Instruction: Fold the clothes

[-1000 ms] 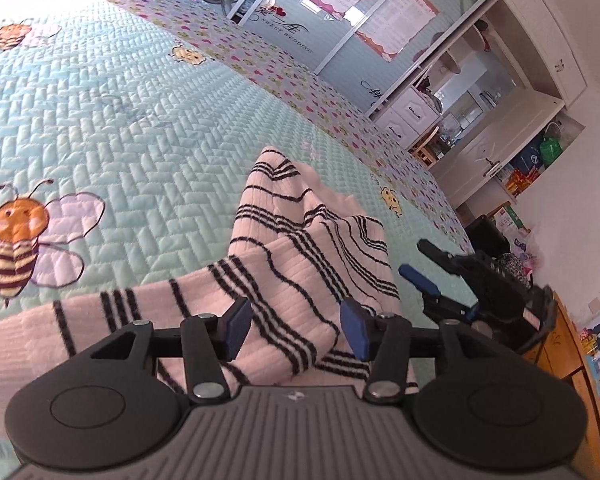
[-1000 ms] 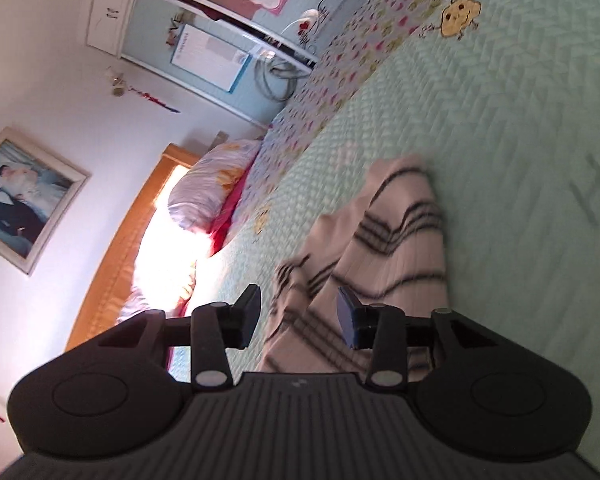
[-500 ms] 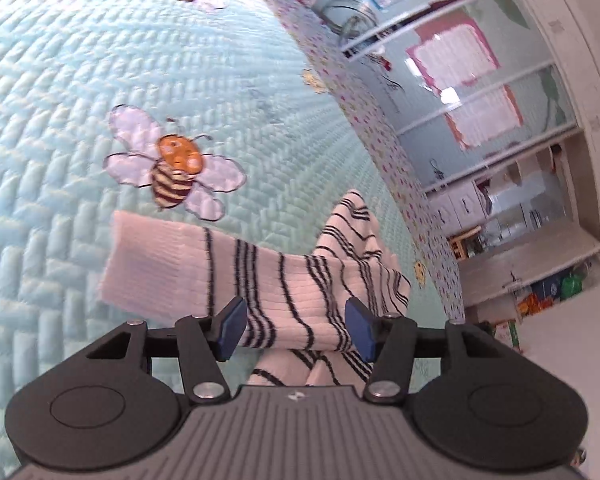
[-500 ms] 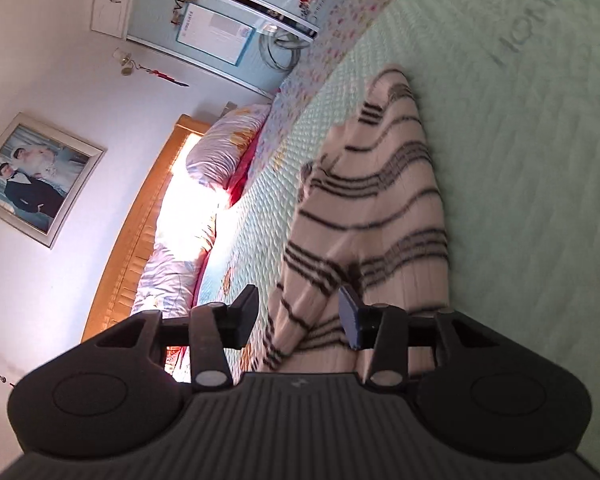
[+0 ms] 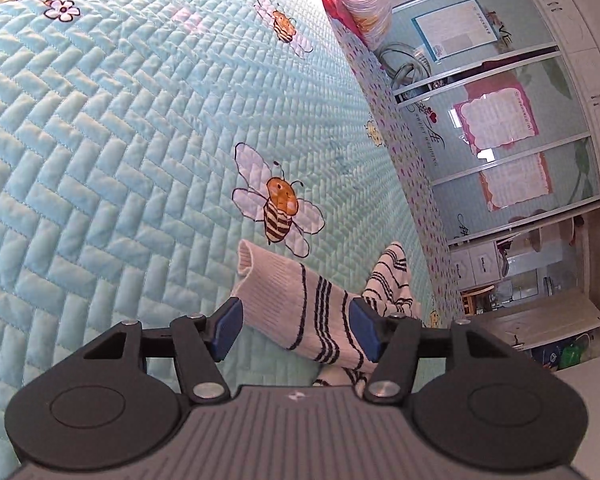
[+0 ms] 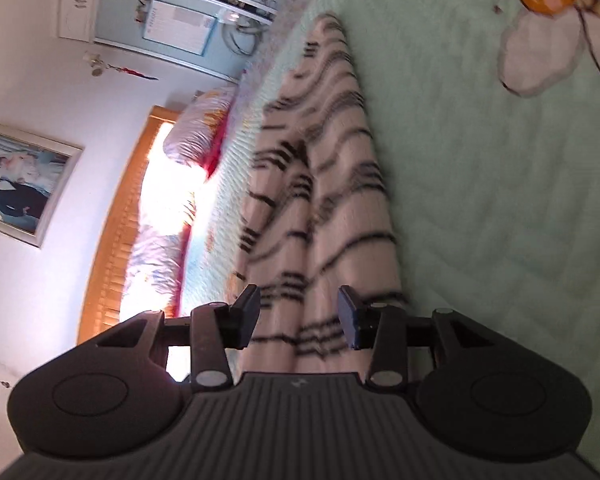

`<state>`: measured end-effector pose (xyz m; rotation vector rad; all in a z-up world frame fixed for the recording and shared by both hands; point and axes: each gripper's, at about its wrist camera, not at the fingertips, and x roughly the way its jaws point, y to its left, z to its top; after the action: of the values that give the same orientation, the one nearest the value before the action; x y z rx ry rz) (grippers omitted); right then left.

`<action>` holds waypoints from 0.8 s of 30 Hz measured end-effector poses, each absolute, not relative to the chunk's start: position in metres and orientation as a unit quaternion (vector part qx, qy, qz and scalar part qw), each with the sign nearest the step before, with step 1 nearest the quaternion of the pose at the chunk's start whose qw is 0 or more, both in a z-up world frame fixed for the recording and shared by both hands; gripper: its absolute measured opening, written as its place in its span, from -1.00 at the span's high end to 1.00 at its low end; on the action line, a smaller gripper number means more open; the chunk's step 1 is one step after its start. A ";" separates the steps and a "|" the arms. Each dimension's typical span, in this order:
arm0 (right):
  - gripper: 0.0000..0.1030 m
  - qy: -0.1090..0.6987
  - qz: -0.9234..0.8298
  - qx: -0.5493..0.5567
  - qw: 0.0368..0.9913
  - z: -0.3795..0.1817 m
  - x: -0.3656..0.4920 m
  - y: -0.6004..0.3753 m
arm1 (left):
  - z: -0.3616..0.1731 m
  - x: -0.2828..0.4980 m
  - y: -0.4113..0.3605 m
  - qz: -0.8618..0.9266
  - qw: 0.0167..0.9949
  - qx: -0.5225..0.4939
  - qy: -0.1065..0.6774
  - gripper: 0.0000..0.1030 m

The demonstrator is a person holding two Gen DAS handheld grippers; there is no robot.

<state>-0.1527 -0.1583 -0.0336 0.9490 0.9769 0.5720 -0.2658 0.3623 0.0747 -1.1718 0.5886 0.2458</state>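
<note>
Left tongs (image 5: 296, 330): jaws have just been opening and now stand moderately wide, astride the white cuffed sleeve (image 5: 288, 300) of the striped sweater (image 5: 388, 280); the blue pads (image 5: 226, 328) show no press on the knit. A second ago these tongs sat over the bunched body of the garment with the other tool in sight; now the view has rolled, the sleeve cuff lies ahead and the bee print (image 5: 280, 210) is just beyond it.

Right tongs (image 6: 298, 316): jaws have just been closing to a narrower gap, the striped sweater (image 6: 324, 168) running between them; contact cannot be told through the blur. The garment fills more of this view than before.

The sweater lies on the quilted bedspread (image 5: 100, 140) near the bed's dotted side edge (image 5: 384, 120). Open quilt extends towards the pillows (image 6: 196, 136).
</note>
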 end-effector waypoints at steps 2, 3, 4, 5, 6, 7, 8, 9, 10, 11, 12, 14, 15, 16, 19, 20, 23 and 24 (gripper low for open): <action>0.59 0.437 0.258 0.437 0.743 -0.036 -0.157 -0.160 | 0.073 -0.268 0.355 0.104 0.781 -0.547 0.282 -0.19; 0.54 0.435 0.258 0.443 0.740 -0.033 -0.158 -0.161 | 0.071 -0.269 0.352 0.099 0.779 -0.549 0.286 -0.18; 0.39 0.432 0.258 0.450 0.738 -0.030 -0.159 -0.163 | 0.071 -0.271 0.348 0.094 0.777 -0.551 0.291 -0.19; 0.27 0.427 0.271 0.447 0.738 -0.021 -0.163 -0.162 | 0.073 -0.272 0.345 0.089 0.778 -0.549 0.293 -0.19; 0.15 0.422 0.287 0.442 0.738 -0.012 -0.169 -0.161 | 0.075 -0.274 0.343 0.085 0.779 -0.548 0.293 -0.19; 0.12 0.418 0.302 0.435 0.738 -0.003 -0.176 -0.160 | 0.076 -0.276 0.341 0.080 0.780 -0.547 0.292 -0.19; 0.11 0.420 0.317 0.427 0.736 0.005 -0.185 -0.159 | 0.077 -0.278 0.339 0.077 0.781 -0.547 0.292 -0.19; 0.09 0.423 0.330 0.420 0.732 0.011 -0.195 -0.160 | 0.077 -0.280 0.339 0.077 0.781 -0.547 0.293 -0.19; 0.09 0.426 0.344 0.413 0.728 0.015 -0.205 -0.162 | 0.077 -0.281 0.338 0.075 0.780 -0.547 0.295 -0.20; 0.09 0.428 0.355 0.407 0.725 0.018 -0.215 -0.163 | 0.076 -0.283 0.336 0.074 0.778 -0.548 0.298 -0.20; 0.09 0.428 0.364 0.402 0.723 0.020 -0.224 -0.166 | 0.076 -0.285 0.335 0.072 0.777 -0.547 0.301 -0.20; 0.09 0.433 0.374 0.377 0.728 0.025 -0.241 -0.169 | 0.074 -0.288 0.330 0.070 0.778 -0.541 0.311 -0.21; 0.09 0.433 0.367 0.358 0.742 0.028 -0.247 -0.169 | 0.072 -0.289 0.327 0.069 0.778 -0.537 0.317 -0.21; 0.08 0.432 0.359 0.337 0.756 0.031 -0.253 -0.168 | 0.070 -0.290 0.324 0.068 0.778 -0.535 0.323 -0.21; 0.07 0.415 0.339 0.221 0.815 0.048 -0.265 -0.145 | 0.067 -0.290 0.313 0.056 0.778 -0.527 0.338 -0.21; 0.07 0.411 0.331 0.171 0.832 0.053 -0.267 -0.133 | 0.067 -0.289 0.309 0.048 0.780 -0.523 0.341 -0.21; 0.08 0.401 0.320 0.041 0.857 0.054 -0.272 -0.092 | 0.070 -0.284 0.296 0.026 0.785 -0.510 0.351 -0.21; 0.08 0.401 0.309 0.012 0.862 0.051 -0.274 -0.084 | 0.071 -0.282 0.292 0.019 0.787 -0.506 0.353 -0.21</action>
<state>-0.2738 -0.0842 0.0510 0.0253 0.8419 0.6491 -0.2817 0.2924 0.0707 -1.0899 0.7618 0.0400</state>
